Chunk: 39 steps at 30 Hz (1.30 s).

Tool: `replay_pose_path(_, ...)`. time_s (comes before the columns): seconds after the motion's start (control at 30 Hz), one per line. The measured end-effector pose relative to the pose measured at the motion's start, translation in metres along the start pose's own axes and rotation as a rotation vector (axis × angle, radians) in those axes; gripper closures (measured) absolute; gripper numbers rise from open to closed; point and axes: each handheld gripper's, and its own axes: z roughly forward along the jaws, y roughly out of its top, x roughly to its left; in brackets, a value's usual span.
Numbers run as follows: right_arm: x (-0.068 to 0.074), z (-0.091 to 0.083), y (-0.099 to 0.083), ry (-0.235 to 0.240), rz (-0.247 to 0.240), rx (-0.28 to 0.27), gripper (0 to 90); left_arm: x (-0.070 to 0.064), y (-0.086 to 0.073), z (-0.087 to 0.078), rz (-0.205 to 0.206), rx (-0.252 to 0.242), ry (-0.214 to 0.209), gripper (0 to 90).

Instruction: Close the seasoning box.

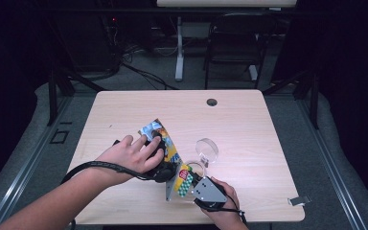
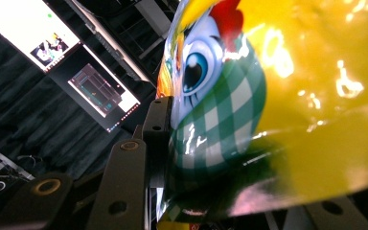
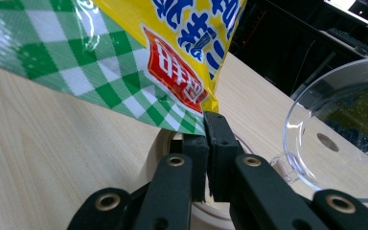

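A glossy yellow snack bag (image 1: 165, 145) with a green check pattern and a cartoon chicken is held above the near middle of the table. My left gripper (image 1: 168, 168), under the person's left hand (image 1: 134, 154), is shut on the bag (image 2: 278, 96), which bulges between its jaws. My right gripper (image 1: 192, 181) is shut on the bag's lower corner (image 3: 199, 112), with the fingertips (image 3: 210, 128) pressed together. Just below that corner lies the round rim of an open clear jar (image 3: 157, 149). Its clear lid (image 1: 207, 149) rests beside it (image 3: 338, 139).
The light wooden table (image 1: 124, 110) has a cable hole (image 1: 212, 102) near its far edge and a small metal clip (image 1: 299, 200) at the near right. A black chair (image 1: 235, 43) and a desk leg stand beyond the table.
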Motion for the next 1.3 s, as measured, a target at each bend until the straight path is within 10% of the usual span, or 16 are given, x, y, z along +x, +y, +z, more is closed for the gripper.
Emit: replay_pose_path(1.3, 0.0028, 0.0013, 0.0007, 0.007, -0.011, -0.009, 88.0, -0.0016, -0.0007, -0.0050, 0.025, 0.001, 0.017, 69.4)
